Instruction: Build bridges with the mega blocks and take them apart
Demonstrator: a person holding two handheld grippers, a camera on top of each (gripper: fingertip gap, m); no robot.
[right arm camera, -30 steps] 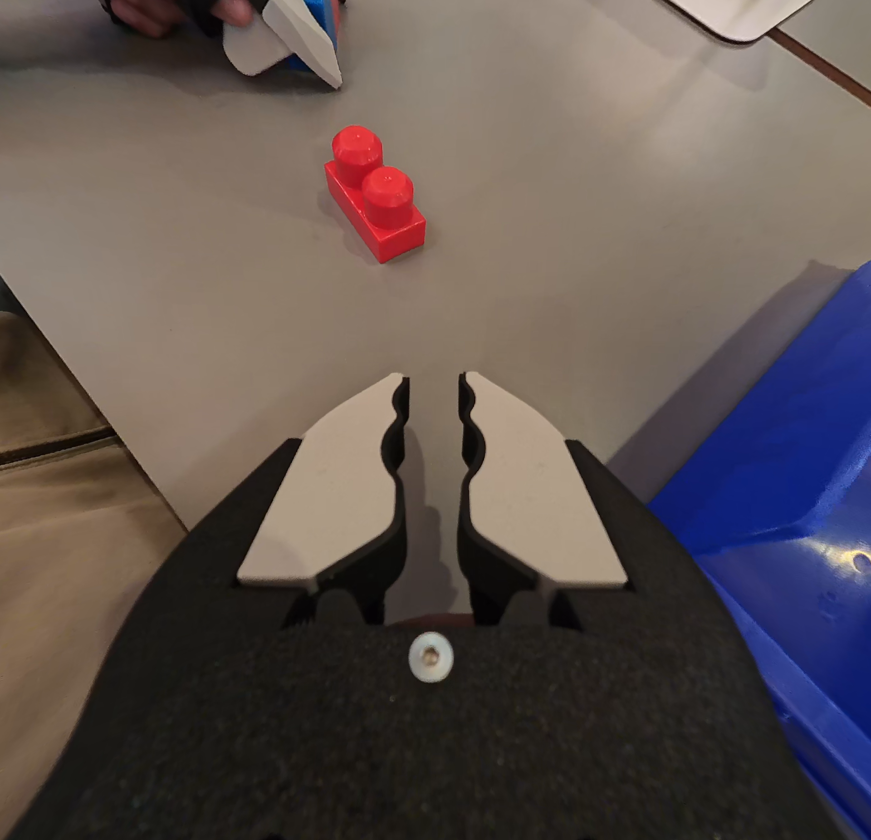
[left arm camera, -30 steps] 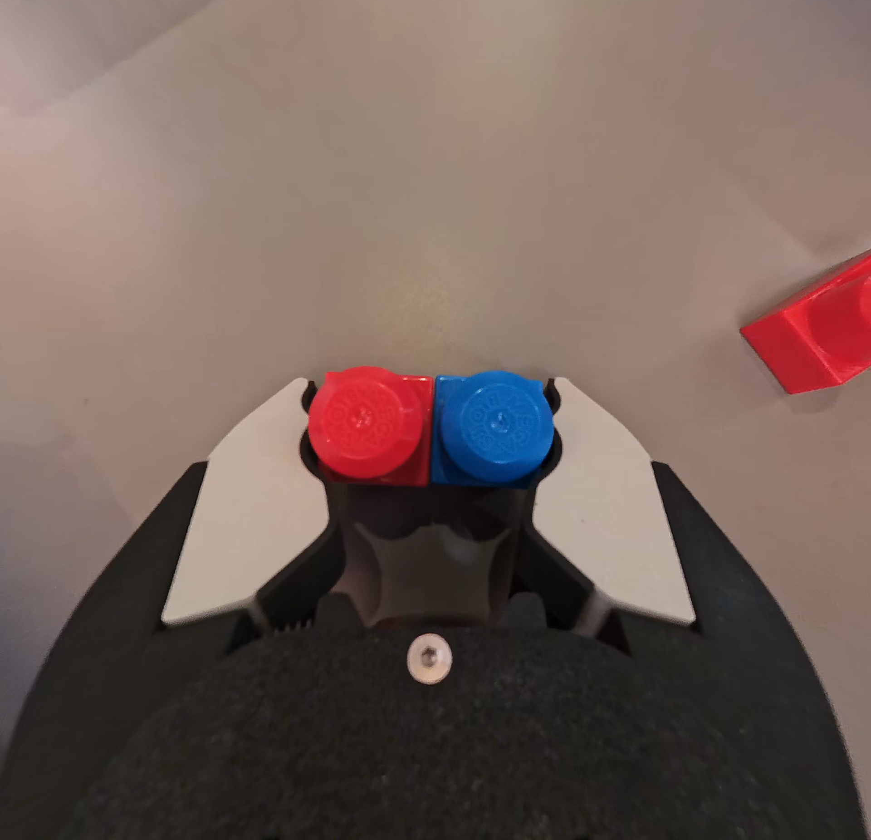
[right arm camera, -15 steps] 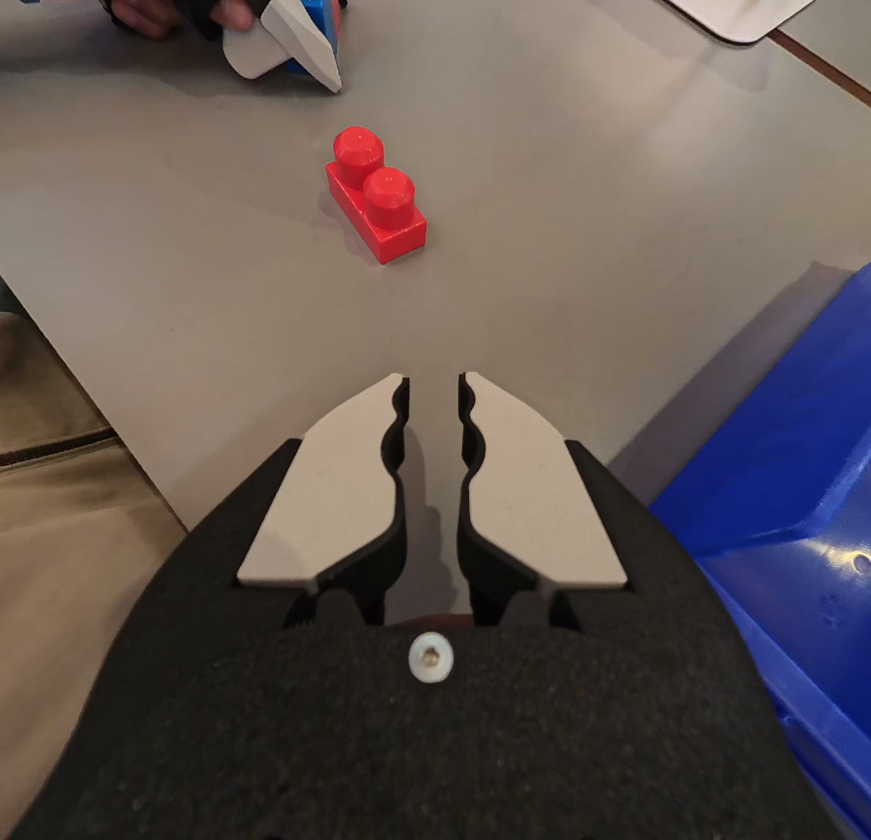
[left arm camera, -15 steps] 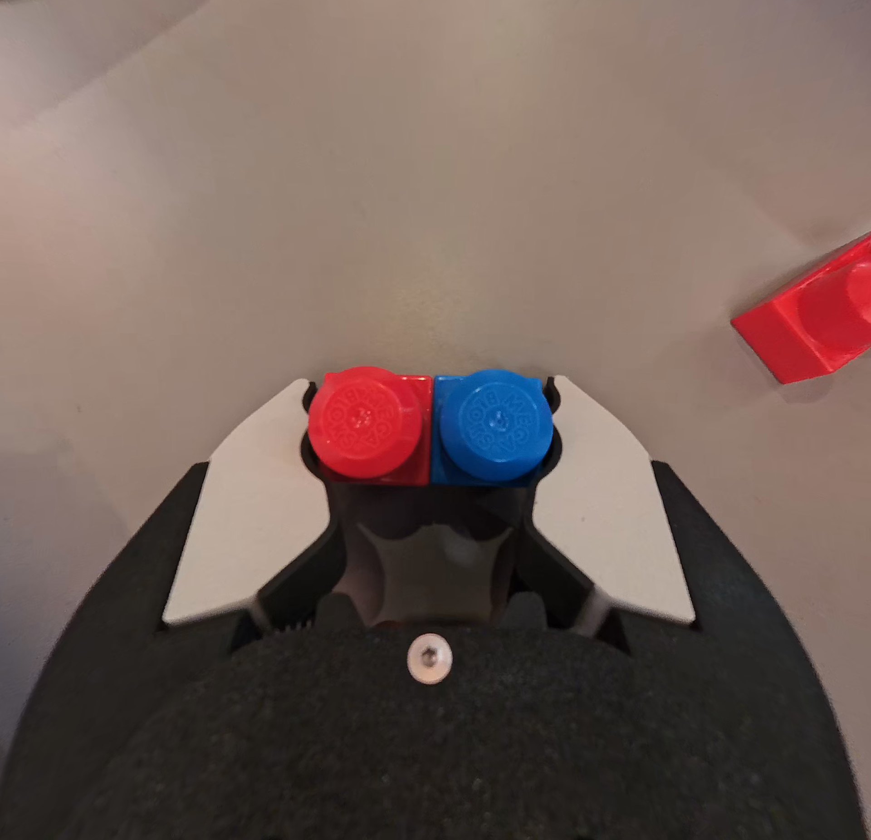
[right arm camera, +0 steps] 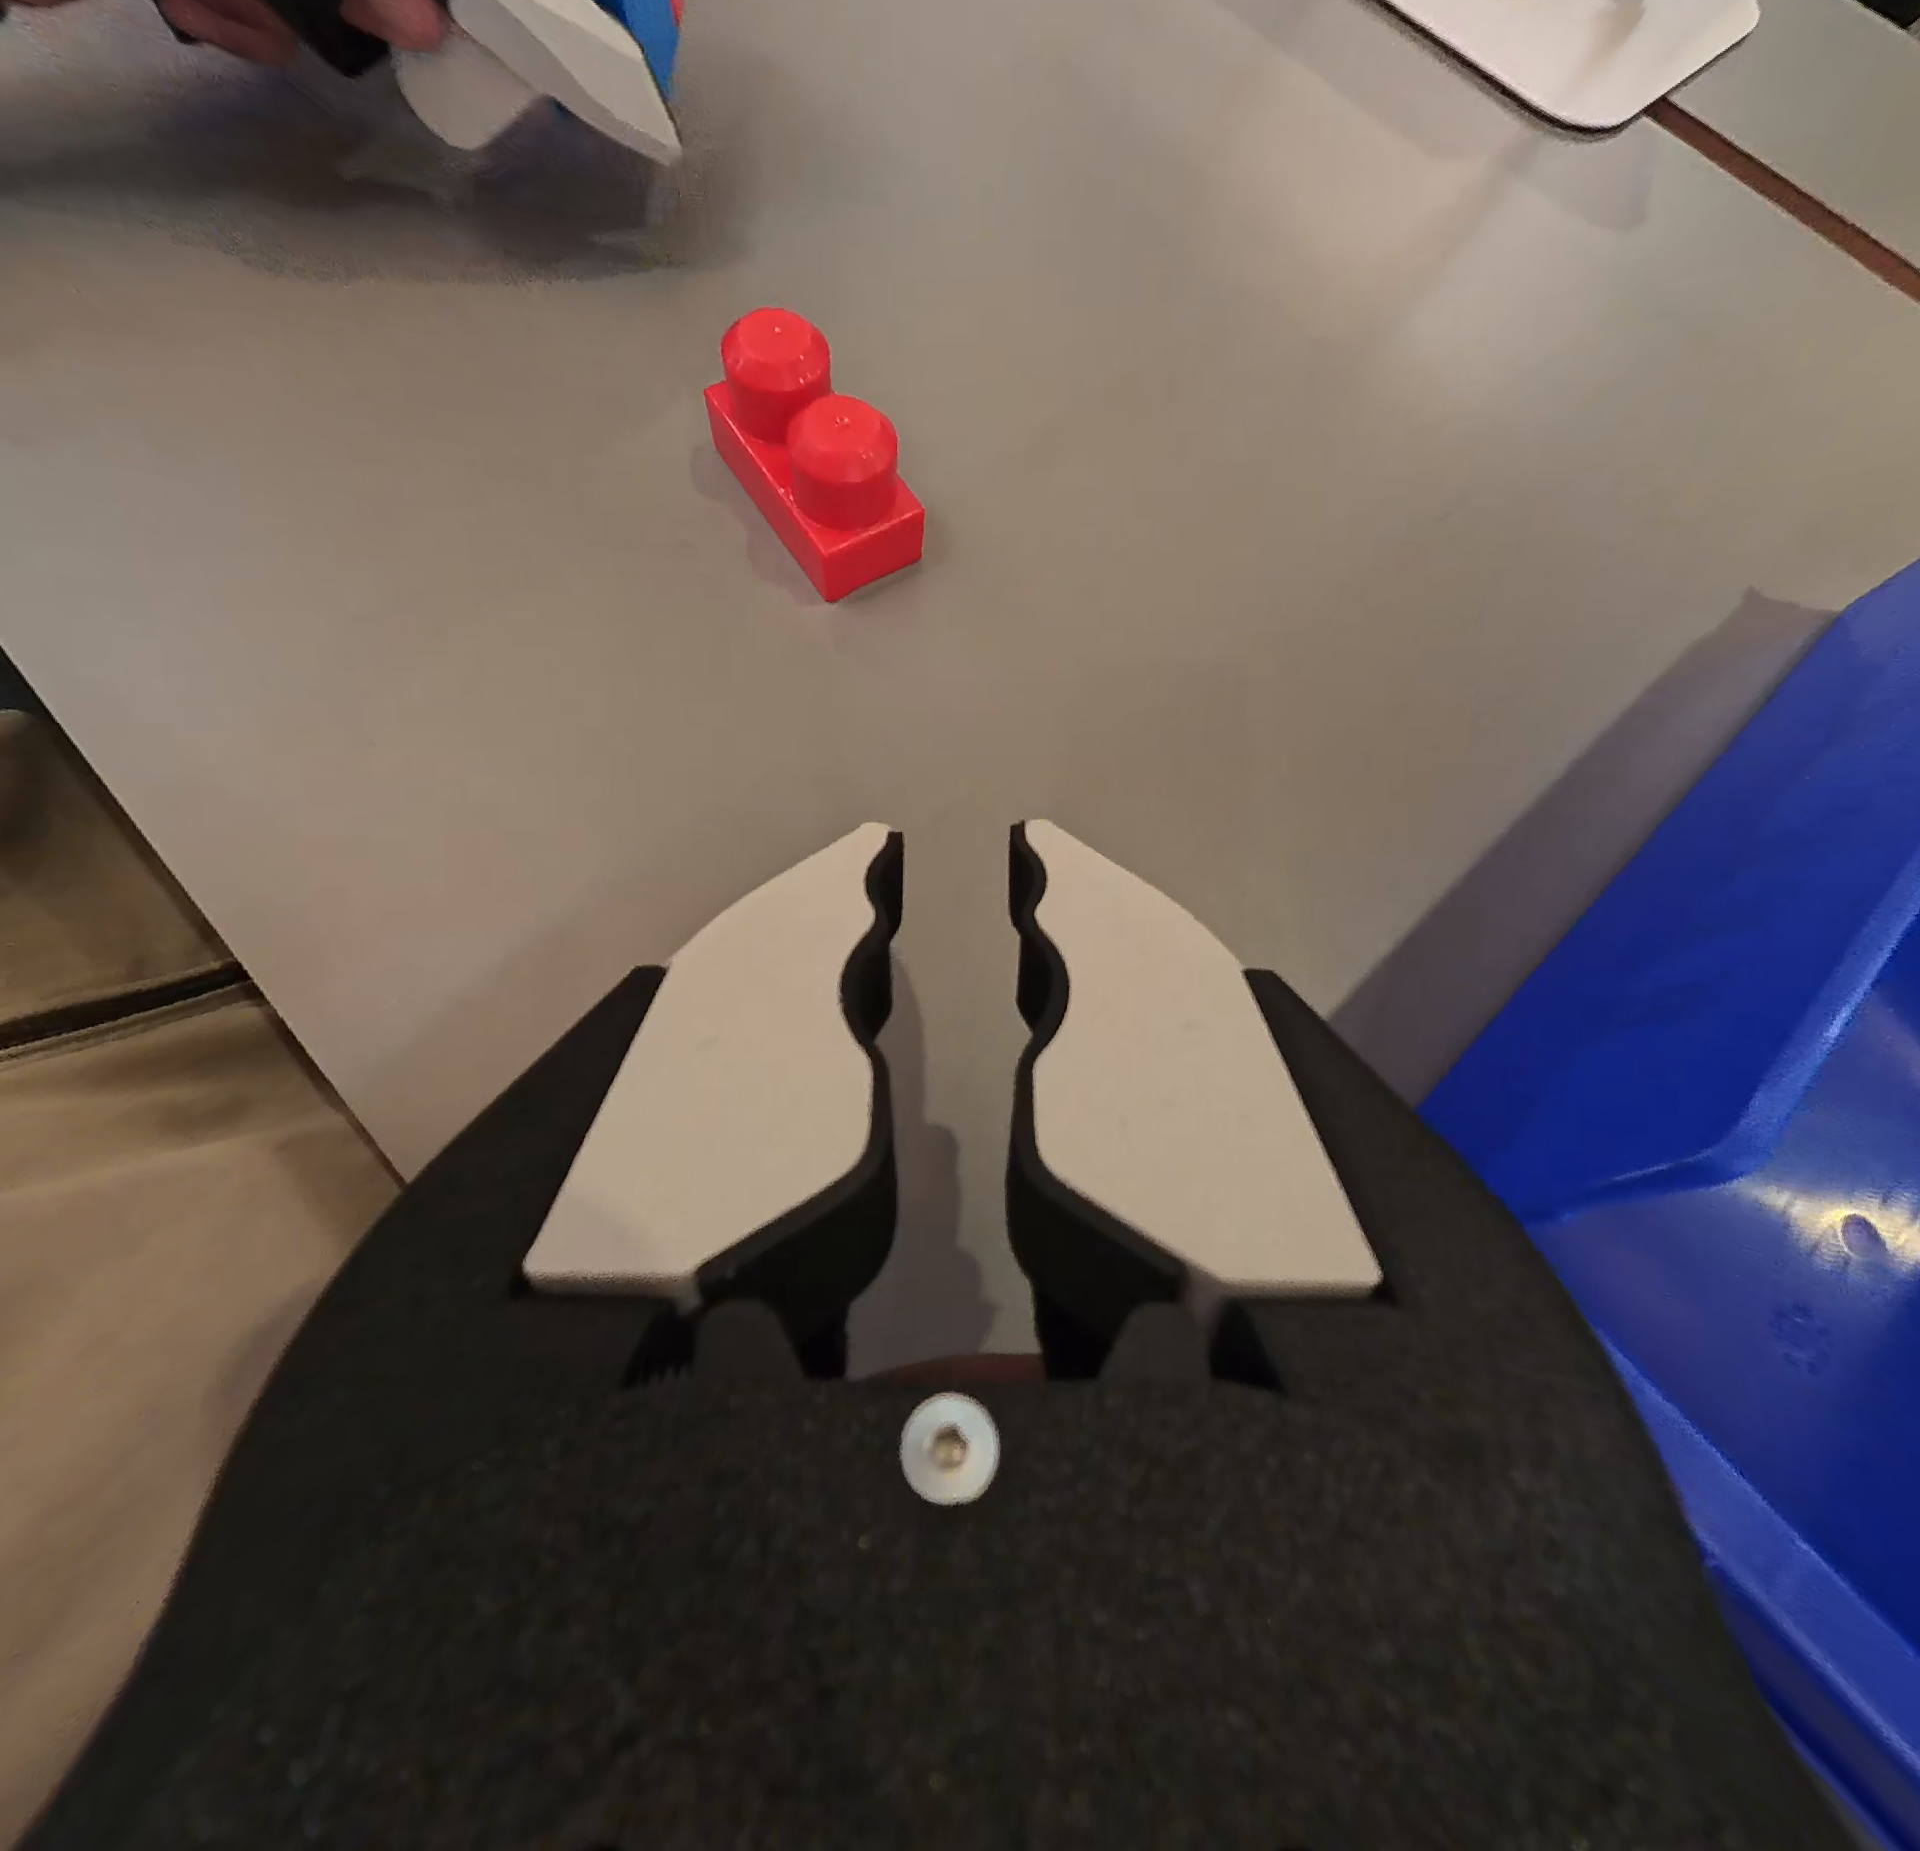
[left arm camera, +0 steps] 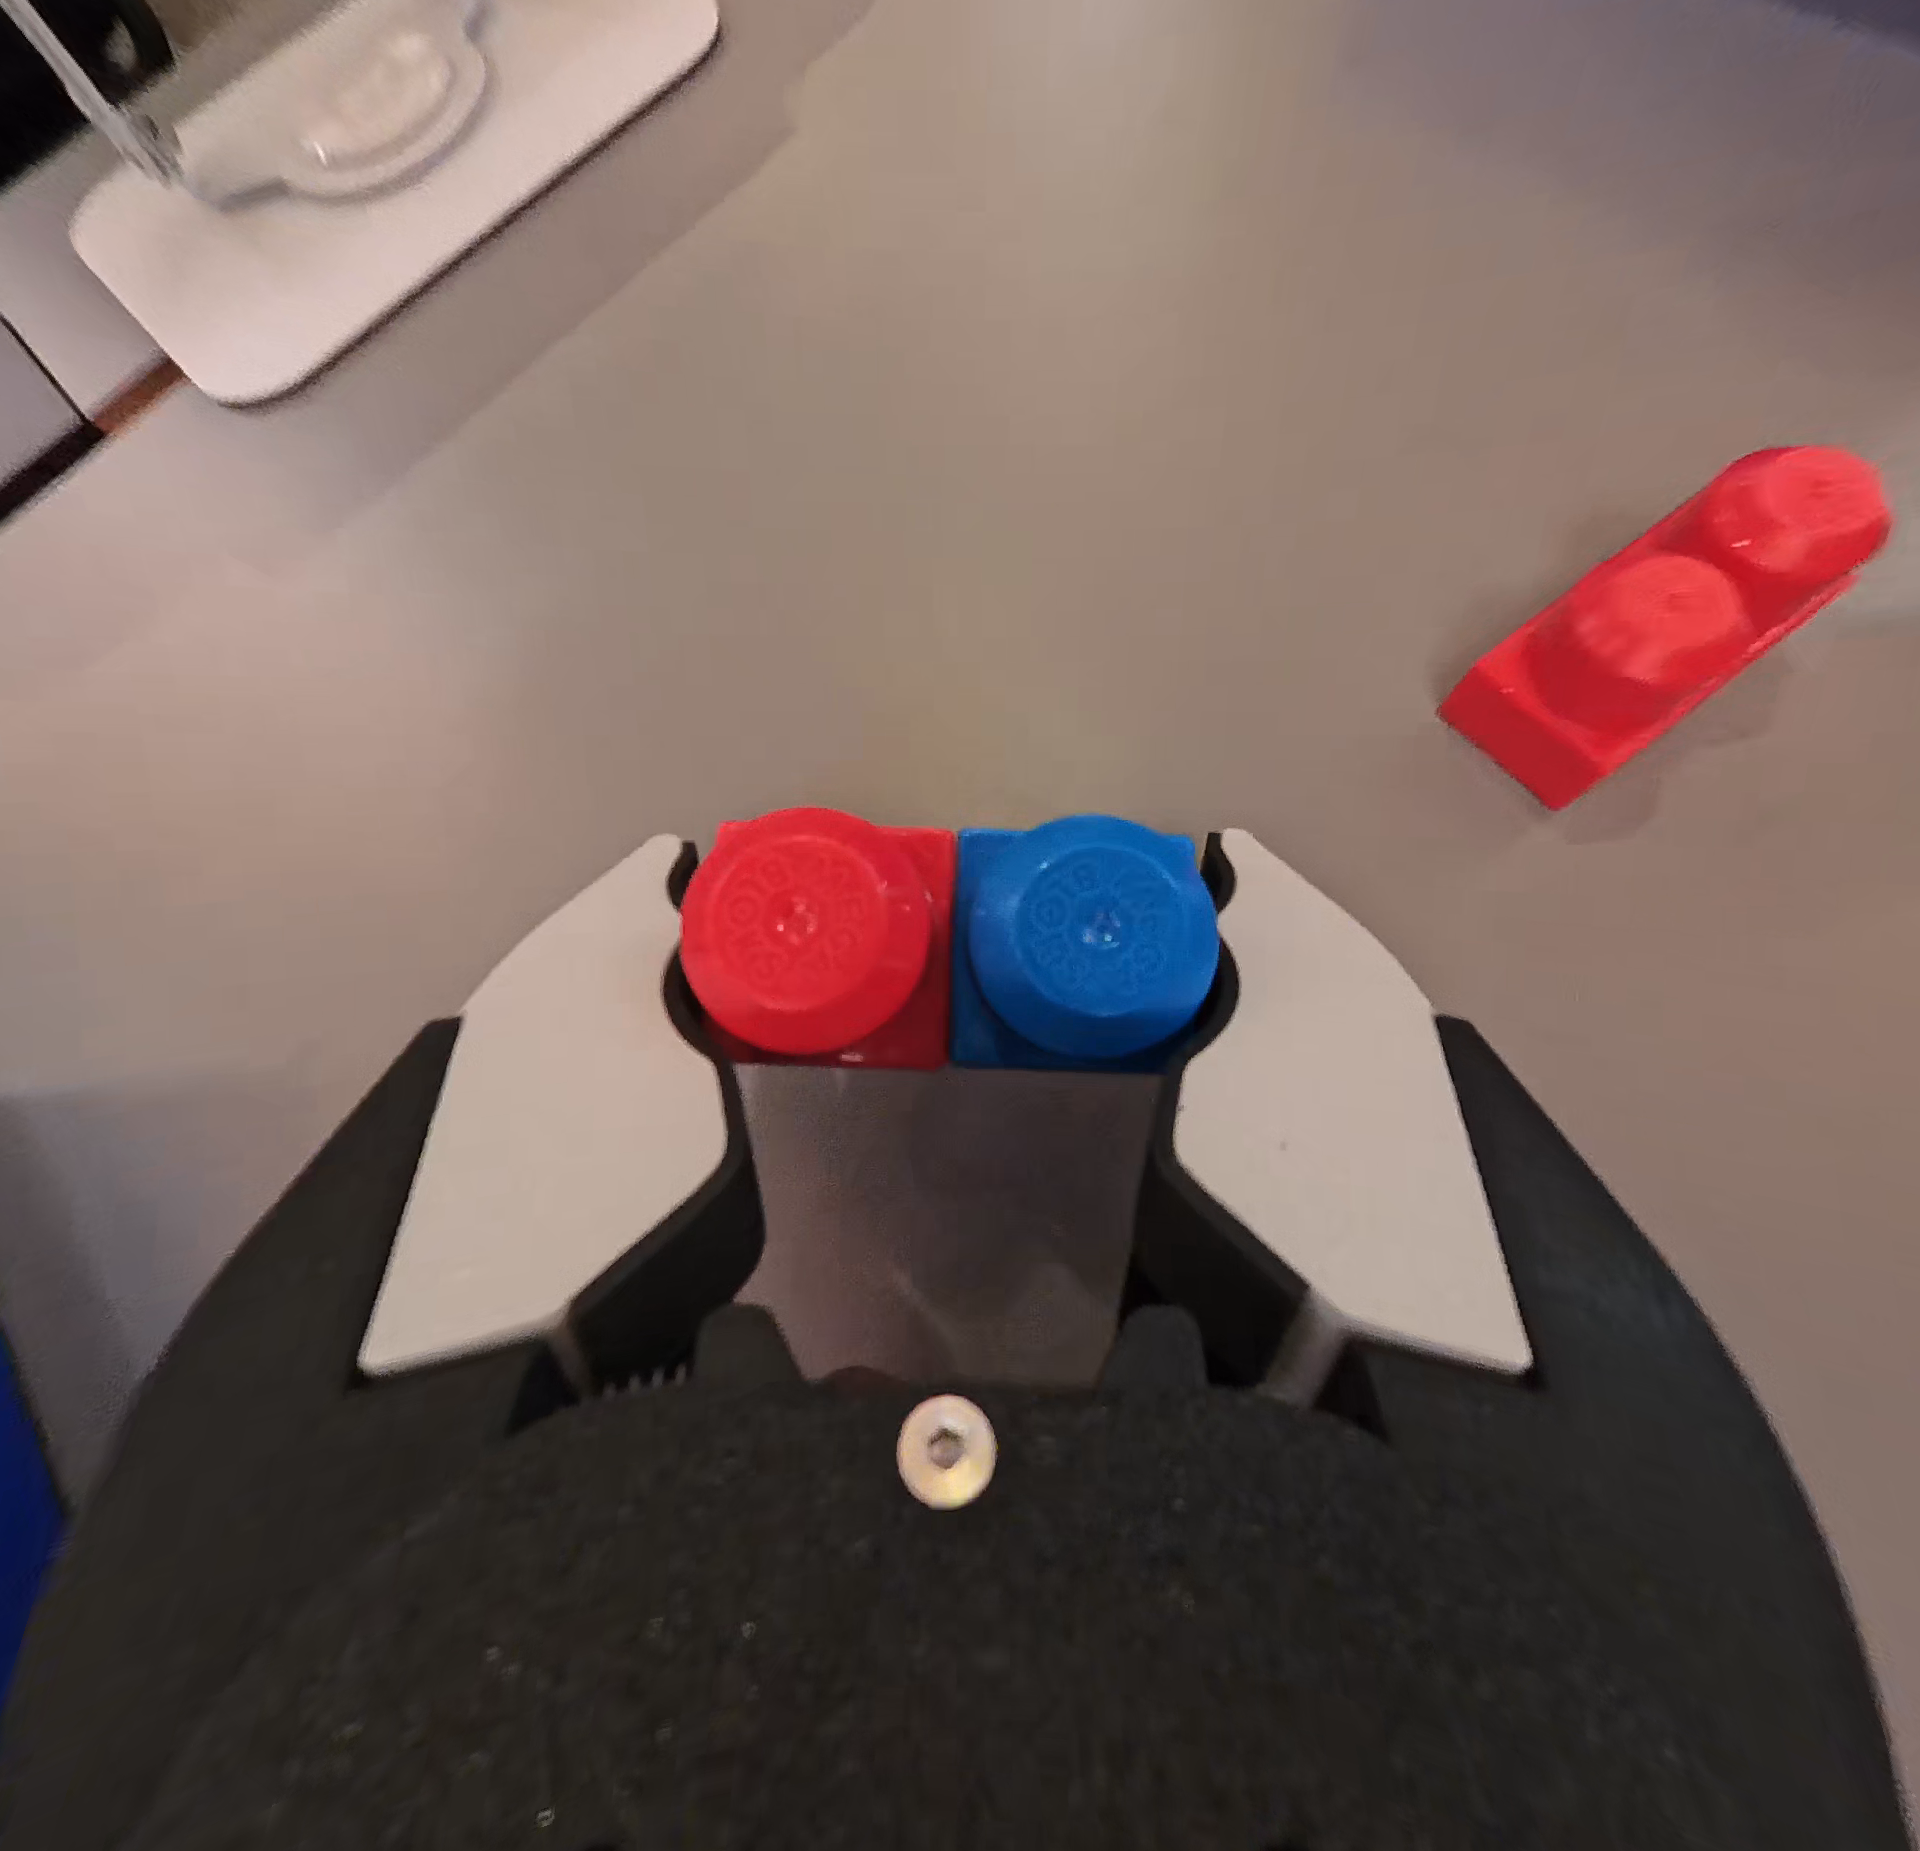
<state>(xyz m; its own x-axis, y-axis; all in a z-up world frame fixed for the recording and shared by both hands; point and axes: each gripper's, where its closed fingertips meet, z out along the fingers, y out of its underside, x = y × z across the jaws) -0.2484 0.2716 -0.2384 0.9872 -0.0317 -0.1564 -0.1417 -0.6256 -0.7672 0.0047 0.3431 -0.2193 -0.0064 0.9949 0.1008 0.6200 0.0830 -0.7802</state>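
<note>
My left gripper (left arm camera: 948,866) is shut on a red one-stud block (left arm camera: 805,928) and a blue one-stud block (left arm camera: 1091,939) held side by side, studs facing the camera, above the grey table (left arm camera: 935,451). A red two-stud block (left arm camera: 1662,638) lies on the table to its right. In the right wrist view the same red two-stud block (right arm camera: 816,456) stands ahead of my right gripper (right arm camera: 956,845), which is empty with its fingers a narrow gap apart. The left gripper (right arm camera: 582,66) with its blocks shows at the top left there.
A blue bin (right arm camera: 1714,1074) sits at the right, close to my right gripper. A white mat (left arm camera: 395,212) with a clear glass vessel (left arm camera: 343,87) lies at the far side. The table's edge (right arm camera: 208,866) runs along the left, with floor beyond.
My left gripper has lifted and tilted up with the two blocks, bringing the mat and the whole red two-stud block into view. The right gripper has hardly moved.
</note>
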